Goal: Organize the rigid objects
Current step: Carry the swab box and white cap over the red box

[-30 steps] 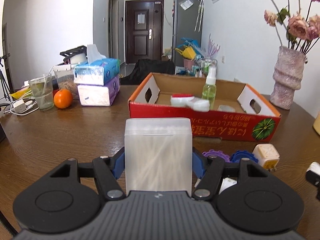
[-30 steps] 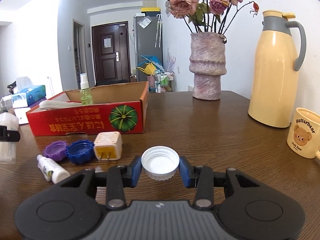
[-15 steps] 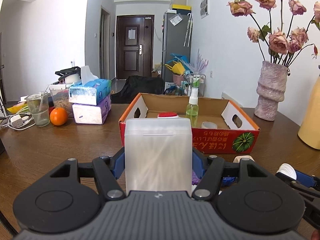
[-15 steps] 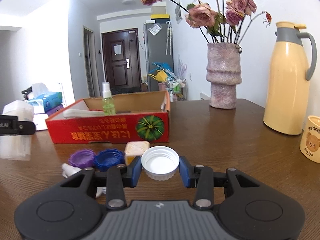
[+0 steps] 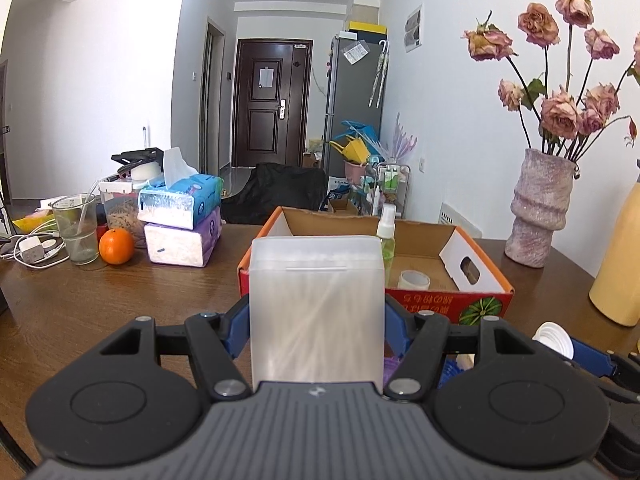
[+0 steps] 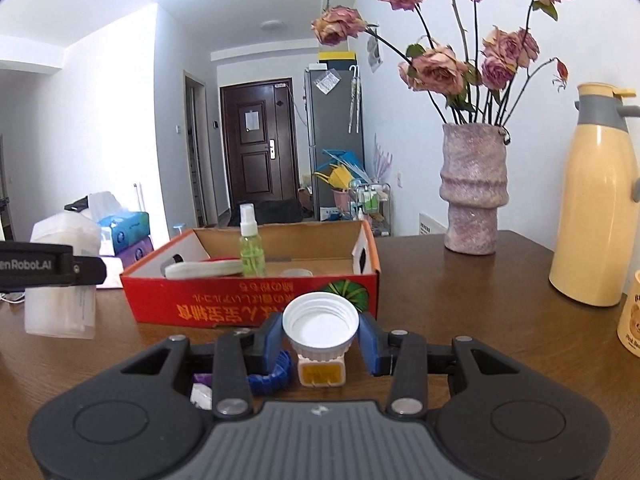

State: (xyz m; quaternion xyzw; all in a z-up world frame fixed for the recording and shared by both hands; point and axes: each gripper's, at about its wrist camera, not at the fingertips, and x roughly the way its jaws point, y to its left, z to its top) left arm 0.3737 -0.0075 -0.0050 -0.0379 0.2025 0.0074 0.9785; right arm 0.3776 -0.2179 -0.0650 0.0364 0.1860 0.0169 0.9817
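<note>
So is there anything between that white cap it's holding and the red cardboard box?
Nothing visible blocks it. The right gripper holds the white cap above the table, with open air up to the red box. The small items on the table, like the blue cap and cream plug, lie below it.

Frosted plastic box [image 5: 316, 308], glossy wooden table [image 5: 120, 296]

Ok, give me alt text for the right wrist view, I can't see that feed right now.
The right claw grips a white ribbed plastic bottle cap, open side up, above a brown wooden table. Just ahead sits a red cardboard box holding a green spray bottle; a pink textured vase and yellow thermos jug stand to the right.
</note>
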